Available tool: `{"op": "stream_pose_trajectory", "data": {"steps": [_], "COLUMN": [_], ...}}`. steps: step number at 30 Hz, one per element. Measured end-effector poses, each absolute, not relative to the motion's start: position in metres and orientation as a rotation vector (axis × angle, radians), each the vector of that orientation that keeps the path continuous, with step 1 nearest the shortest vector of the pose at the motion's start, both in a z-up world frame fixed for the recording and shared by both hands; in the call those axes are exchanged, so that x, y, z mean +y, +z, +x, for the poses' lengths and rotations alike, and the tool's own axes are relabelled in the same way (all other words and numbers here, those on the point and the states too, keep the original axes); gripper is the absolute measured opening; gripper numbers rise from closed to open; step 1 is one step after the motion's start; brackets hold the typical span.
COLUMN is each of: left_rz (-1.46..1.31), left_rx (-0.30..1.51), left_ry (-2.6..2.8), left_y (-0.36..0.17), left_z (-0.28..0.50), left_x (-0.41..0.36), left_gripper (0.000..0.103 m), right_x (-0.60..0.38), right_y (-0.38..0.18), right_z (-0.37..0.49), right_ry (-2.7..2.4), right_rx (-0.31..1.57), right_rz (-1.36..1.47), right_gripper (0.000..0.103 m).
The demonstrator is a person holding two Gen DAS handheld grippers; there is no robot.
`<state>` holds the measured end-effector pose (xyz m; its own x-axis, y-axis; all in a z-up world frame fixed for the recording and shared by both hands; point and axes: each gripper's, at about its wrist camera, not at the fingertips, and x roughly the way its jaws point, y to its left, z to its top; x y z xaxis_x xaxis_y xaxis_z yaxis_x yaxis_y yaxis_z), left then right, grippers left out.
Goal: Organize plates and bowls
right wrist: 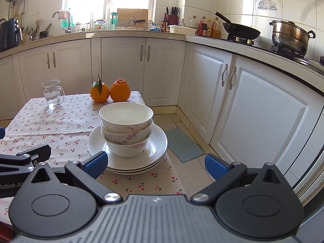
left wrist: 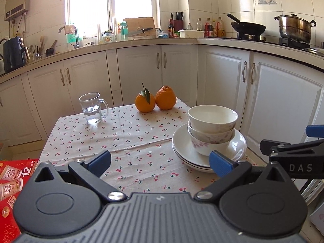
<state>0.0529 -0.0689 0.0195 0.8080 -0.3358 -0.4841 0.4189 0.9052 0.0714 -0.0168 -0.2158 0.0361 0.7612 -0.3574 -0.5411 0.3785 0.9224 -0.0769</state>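
Three white bowls with pink flowers [left wrist: 212,129] [right wrist: 126,129] stand nested on a stack of white plates [left wrist: 182,147] [right wrist: 158,141] at the right front of a small table with a cherry-print cloth [left wrist: 121,141] [right wrist: 50,125]. My left gripper [left wrist: 160,162] is open and empty, above the table's front, left of the stack. My right gripper [right wrist: 156,164] is open and empty, just in front of the stack; its left fingertip is close to the plate rim. The right gripper also shows at the right edge of the left wrist view [left wrist: 293,151].
A glass mug with water [left wrist: 93,108] [right wrist: 53,93] stands at the table's far left. Two oranges [left wrist: 155,99] [right wrist: 110,91] sit at the far middle. White cabinets [right wrist: 253,111] run behind and right. A red carton [left wrist: 12,182] lies on the floor at left.
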Motion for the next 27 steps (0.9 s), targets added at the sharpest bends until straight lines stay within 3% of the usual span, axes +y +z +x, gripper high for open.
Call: {"op": "stream_pose_trajectory", "data": {"steps": [27], "left_rz": [0.173], "left_rx": [0.493], "left_ry": [-0.399], "left_y": [0.0191], "left_z": [0.0521], "left_x": [-0.0697], "left_gripper": [0.102], "right_x": [-0.2146], "right_y": [0.0369], "right_z": [-0.0176], "right_ry": [-0.421], "right_rx": [0.58], "right_rz": [0.038], "right_gripper": [0.103]}}
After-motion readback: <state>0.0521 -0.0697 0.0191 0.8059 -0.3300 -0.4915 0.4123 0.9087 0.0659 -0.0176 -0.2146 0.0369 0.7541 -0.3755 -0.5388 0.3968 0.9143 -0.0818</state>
